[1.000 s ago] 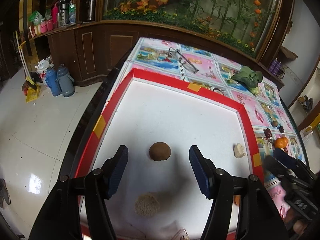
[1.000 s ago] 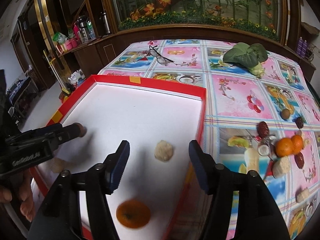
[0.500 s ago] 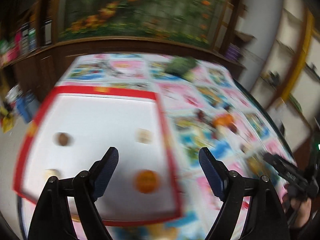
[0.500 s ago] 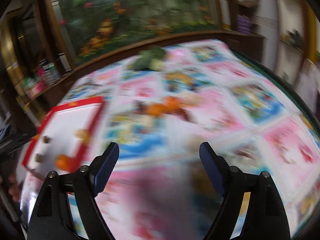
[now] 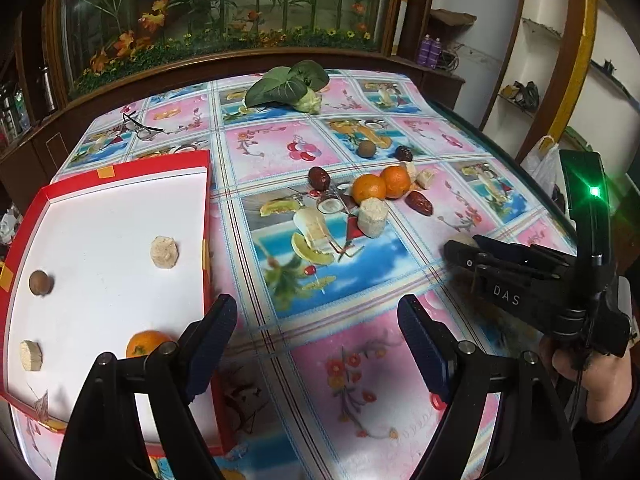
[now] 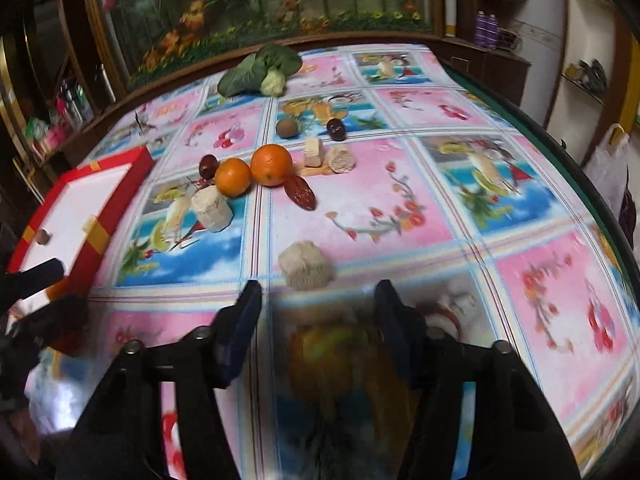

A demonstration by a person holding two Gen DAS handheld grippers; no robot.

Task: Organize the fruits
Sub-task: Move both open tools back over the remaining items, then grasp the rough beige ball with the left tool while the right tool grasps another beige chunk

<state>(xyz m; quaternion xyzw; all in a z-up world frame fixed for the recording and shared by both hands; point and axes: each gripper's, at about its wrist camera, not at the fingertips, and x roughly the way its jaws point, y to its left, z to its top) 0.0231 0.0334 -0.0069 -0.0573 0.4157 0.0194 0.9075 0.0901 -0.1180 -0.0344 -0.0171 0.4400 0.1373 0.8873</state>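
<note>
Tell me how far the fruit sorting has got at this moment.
Done: four pieces lie in the red tray, including an orange and a brown fruit. In hand: nothing; the right hand-held gripper is closing just short of a pale chunk, not touching it, and the left hand-held gripper is open and empty. Left: two oranges, dates and other pale pieces on the tablecloth.

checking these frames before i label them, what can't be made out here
- Left wrist view: the orange in the red tray is partly hidden behind a finger of the left gripper.
- Left wrist view: the pale chunk is mostly covered by the right gripper; contact cannot be told.
- Right wrist view: the tablecloth between the closing fingers is blurred; no object shows there.
- Right wrist view: most of the tray is cut off at the left edge.
</note>
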